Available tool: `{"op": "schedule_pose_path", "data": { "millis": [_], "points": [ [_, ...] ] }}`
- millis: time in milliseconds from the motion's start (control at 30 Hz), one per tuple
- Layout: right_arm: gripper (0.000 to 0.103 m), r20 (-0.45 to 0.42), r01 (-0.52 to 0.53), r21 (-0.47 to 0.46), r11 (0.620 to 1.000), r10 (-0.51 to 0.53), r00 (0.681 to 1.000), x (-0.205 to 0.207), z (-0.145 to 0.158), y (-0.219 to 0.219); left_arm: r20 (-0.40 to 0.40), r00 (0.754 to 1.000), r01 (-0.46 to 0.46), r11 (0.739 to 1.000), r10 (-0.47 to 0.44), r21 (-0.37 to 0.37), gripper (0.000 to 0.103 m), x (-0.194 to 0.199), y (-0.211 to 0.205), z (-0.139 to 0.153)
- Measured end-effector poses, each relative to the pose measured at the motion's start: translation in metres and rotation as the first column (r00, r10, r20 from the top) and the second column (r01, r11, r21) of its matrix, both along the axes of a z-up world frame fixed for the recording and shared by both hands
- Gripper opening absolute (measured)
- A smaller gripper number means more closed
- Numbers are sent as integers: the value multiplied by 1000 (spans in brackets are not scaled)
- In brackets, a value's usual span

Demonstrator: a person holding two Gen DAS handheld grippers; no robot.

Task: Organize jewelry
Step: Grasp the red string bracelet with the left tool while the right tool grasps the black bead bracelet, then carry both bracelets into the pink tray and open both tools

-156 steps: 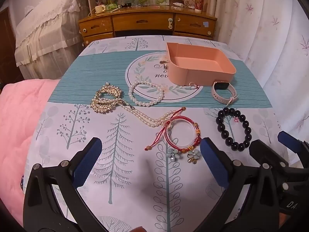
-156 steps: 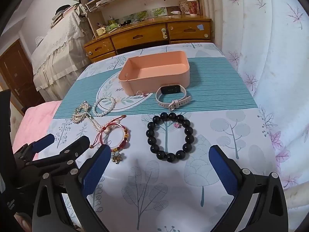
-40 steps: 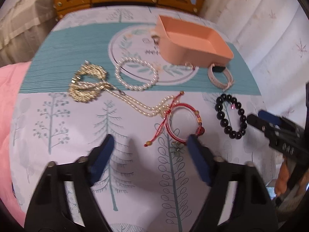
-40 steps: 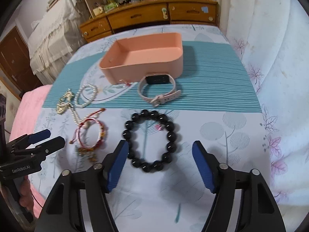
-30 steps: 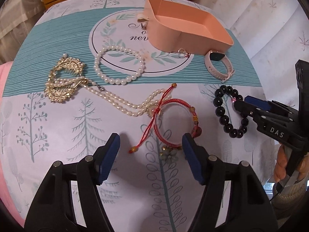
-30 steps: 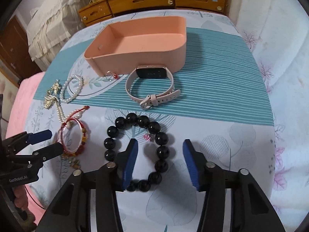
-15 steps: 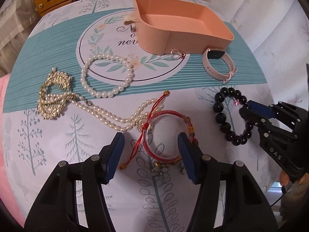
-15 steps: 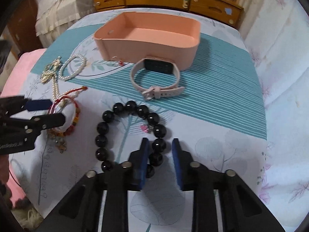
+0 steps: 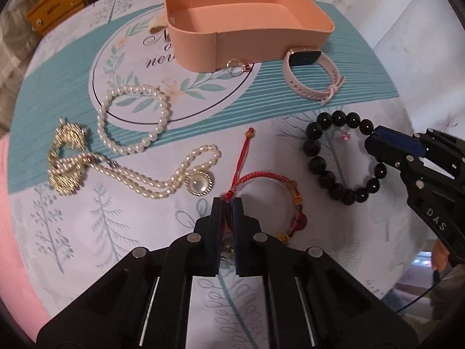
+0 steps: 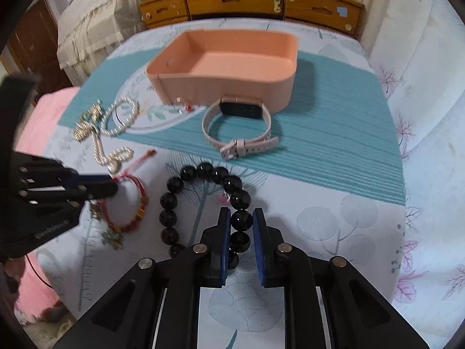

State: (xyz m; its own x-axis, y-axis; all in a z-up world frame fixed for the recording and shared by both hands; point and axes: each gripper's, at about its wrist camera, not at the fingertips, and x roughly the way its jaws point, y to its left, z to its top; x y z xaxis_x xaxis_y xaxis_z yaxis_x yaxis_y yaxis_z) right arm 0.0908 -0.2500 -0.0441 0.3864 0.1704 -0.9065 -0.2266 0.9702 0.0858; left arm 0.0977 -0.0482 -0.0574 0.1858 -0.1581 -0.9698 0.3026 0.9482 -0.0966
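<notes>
Left gripper (image 9: 228, 203) pinched on red cord bracelet (image 9: 270, 200): light, limp, charms dangling. Right gripper (image 10: 241, 221) clamped on black bead bracelet (image 10: 203, 203): heavier, glossy, likely slippery; gripped across one bead.

A wooden dresser (image 10: 250, 3) is seen at the back, a lace-draped furniture piece (image 10: 96, 20) beside it, pale floral curtains (image 10: 421, 67) alongside.

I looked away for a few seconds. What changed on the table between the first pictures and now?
Both grippers came down and closed: the left gripper on the red bracelet, the right gripper on the black bead bracelet. The pink tray, watch, pearls and ring lie unmoved.
</notes>
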Motion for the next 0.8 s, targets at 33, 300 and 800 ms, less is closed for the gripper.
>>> {"op": "schedule_pose_path", "data": {
  "millis": [33,300,800],
  "points": [
    [15,11,1,8,1000,-1,1000,-1,6,-2,4,1000,-7,1000,7,-6,4,-1,2,2],
    [15,120,6,38,999,-11,993,-9,60,-8,83,995,-50,997,55,-57,4,-3,18,44],
    [15,296,46,186,982,-100,950,49,159,-9,396,909,-108,991,132,-83,4,46,0,161]
  ]
}}
